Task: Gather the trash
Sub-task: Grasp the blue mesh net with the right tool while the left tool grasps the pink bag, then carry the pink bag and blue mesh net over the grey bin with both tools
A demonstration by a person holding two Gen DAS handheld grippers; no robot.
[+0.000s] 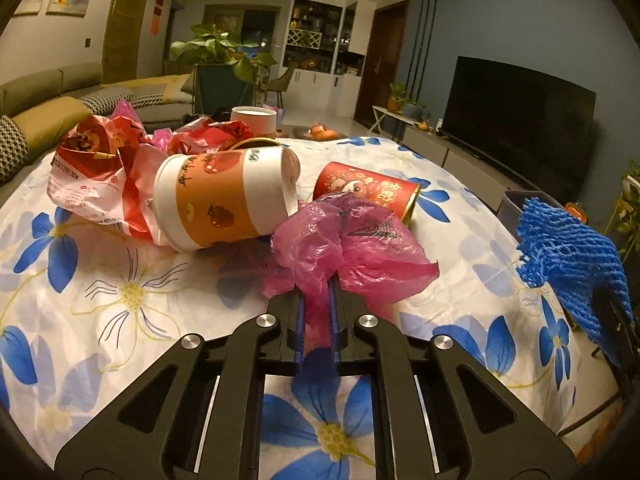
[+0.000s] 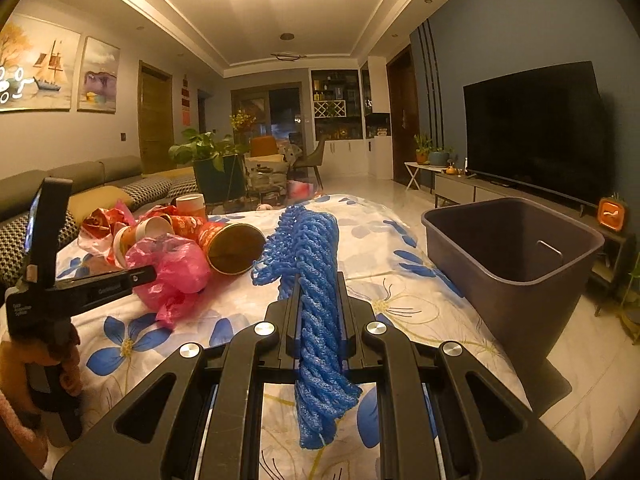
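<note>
In the left wrist view, the left gripper (image 1: 318, 304) is pinching a pink plastic bag (image 1: 352, 248) over the middle of the flowered table (image 1: 120, 292), just beside a lying paper cup (image 1: 224, 196). In the right wrist view, the right gripper (image 2: 318, 292) is clamping a blue foam net (image 2: 316, 280) above the table, and a grey bin (image 2: 516, 264) is standing at its right edge.

The left gripper (image 1: 318, 300) is squeezed tight on a crinkly pink plastic bag (image 1: 352, 244), which puffs out past its tips. The right gripper (image 2: 318, 300) is pinched on a blue foam net sleeve (image 2: 316, 264) that sticks out in front of and behind its fingers (image 2: 290, 300).
</note>
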